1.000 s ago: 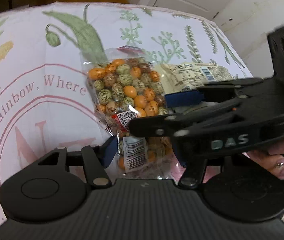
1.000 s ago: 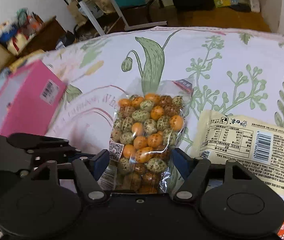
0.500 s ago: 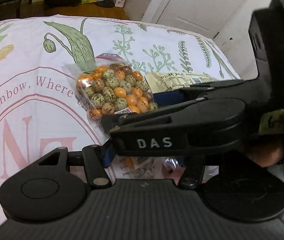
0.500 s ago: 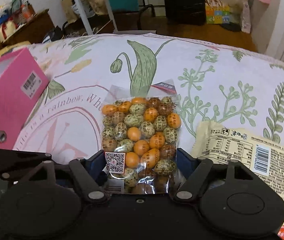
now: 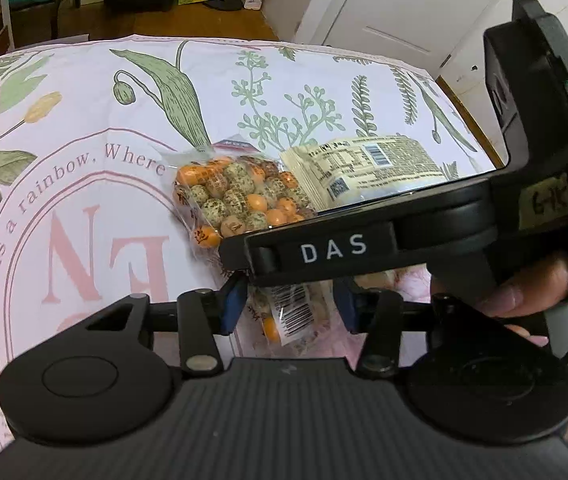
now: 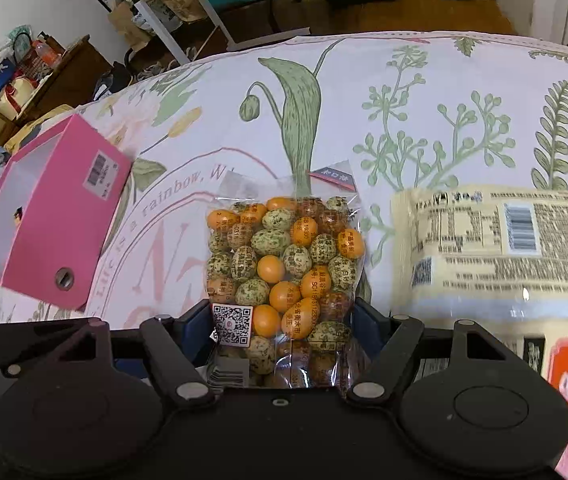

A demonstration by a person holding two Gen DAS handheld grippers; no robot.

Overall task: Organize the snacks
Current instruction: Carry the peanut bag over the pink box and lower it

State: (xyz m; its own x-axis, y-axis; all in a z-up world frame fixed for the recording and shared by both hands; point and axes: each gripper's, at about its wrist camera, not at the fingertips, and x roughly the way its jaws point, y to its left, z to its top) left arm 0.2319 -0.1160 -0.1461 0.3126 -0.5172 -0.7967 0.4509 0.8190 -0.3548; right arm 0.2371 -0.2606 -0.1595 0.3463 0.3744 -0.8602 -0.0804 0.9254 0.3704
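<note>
A clear bag of orange and speckled green coated nuts [image 6: 284,256] lies on the flowered tablecloth [image 6: 424,80]. My right gripper [image 6: 284,320] is shut across the bag's width near its lower end, both blue pads against its sides. In the left wrist view the same bag [image 5: 239,200] runs under the right tool's black housing [image 5: 364,244]. The bag's barcoded tail sits between the fingers of my left gripper [image 5: 290,308], whose jaws are closing, with small gaps still beside the pads.
A cream packet with a barcode [image 6: 484,248] lies just right of the bag, also seen as the cream packet [image 5: 364,168]. A pink open box [image 6: 51,212] stands at the left. A hand [image 5: 524,292] grips the right tool. Furniture and bags crowd the floor beyond the table.
The left gripper's jaws have narrowed around the bag's tail while it rose and pulled back. The right tool now crosses more of the left view. The bag stays in place on the cloth.
</note>
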